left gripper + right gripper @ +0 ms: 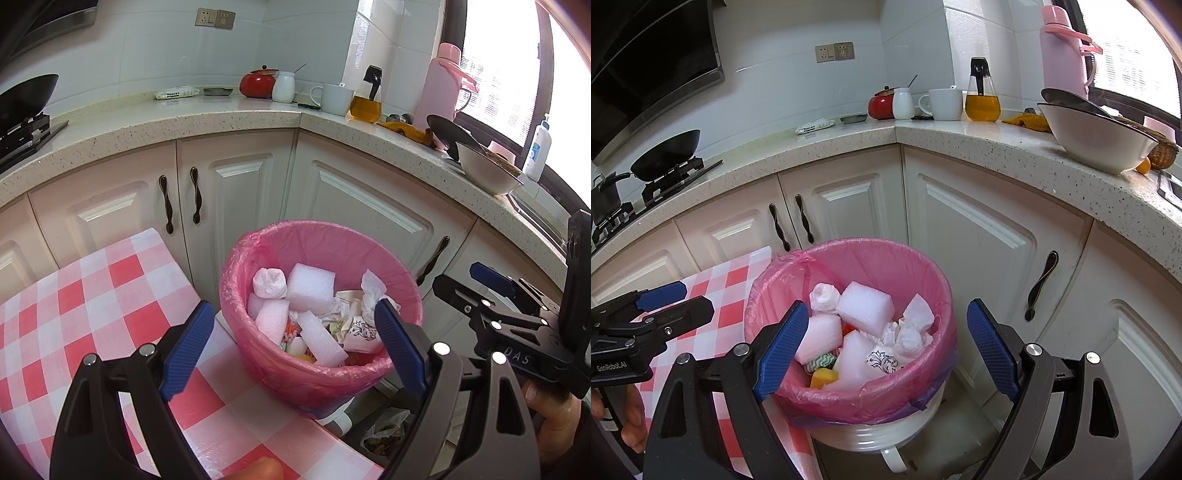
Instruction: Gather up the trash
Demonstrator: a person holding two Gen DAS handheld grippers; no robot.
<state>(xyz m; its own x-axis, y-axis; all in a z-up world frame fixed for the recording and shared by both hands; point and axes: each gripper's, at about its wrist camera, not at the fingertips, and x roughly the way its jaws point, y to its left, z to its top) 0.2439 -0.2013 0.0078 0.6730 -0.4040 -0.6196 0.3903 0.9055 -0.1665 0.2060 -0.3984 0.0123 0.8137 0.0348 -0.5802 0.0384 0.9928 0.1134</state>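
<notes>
A white bin lined with a pink bag (258, 254) (938, 295) stands beside the checked table. It holds white foam blocks (310, 288) (864, 304), crumpled tissues (371, 291) (905, 338), a patterned paper cup (882, 362) and a yellow sponge (823, 376). My left gripper (295, 336) is open and empty, above the bin's near rim. My right gripper (888, 339) is open and empty, over the bin. In the left wrist view the right gripper (469, 278) shows at the right edge; in the right wrist view the left gripper (676, 299) shows over the table.
A table with a red-and-white checked cloth (92, 295) (727, 295) lies left of the bin. White cabinets (240, 184) and a speckled counter (184, 118) stand behind, with a wok (668, 149), mug (943, 103), oil bottle (982, 99), pink flask (1060, 51) and white bowl (1097, 144).
</notes>
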